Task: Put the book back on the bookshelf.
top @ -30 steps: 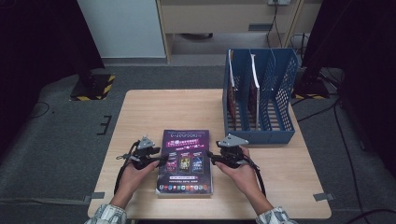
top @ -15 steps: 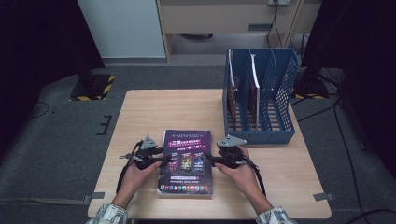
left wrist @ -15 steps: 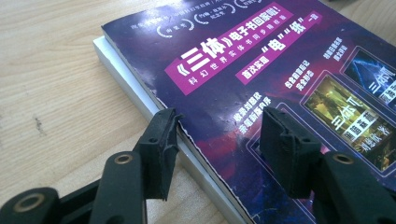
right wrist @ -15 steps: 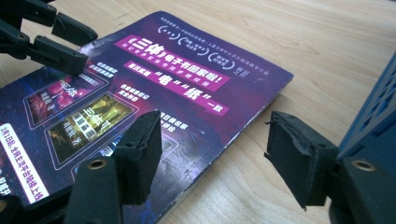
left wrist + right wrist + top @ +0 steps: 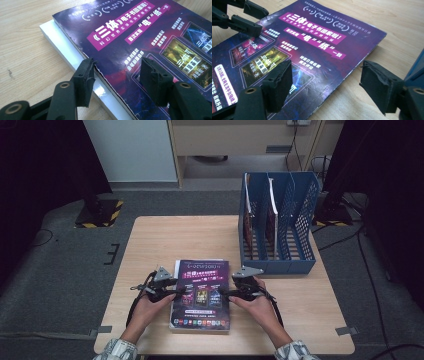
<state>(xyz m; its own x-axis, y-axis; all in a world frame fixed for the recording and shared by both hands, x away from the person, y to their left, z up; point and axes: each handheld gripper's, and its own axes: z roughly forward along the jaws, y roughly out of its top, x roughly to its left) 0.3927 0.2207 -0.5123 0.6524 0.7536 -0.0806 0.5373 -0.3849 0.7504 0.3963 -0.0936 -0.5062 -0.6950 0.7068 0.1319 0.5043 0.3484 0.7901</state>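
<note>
Two grippers flank one purple magazine (image 5: 201,292), which lies flat on a white booklet (image 5: 65,51) near the table's (image 5: 170,240) front edge, between the hands. We judge it was left flat so each side edge can be taken for lifting toward the blue file rack (image 5: 280,220) beyond the right gripper.

Left gripper (image 5: 172,292): jaws partly apart, straddling the magazine's left edge; one pad (image 5: 86,75) touches the torn edge, the other hangs over the cover, no clamp seen.

Right gripper (image 5: 223,293): jaws wide and just been opening, either side of the right edge, gripping nothing.
</note>
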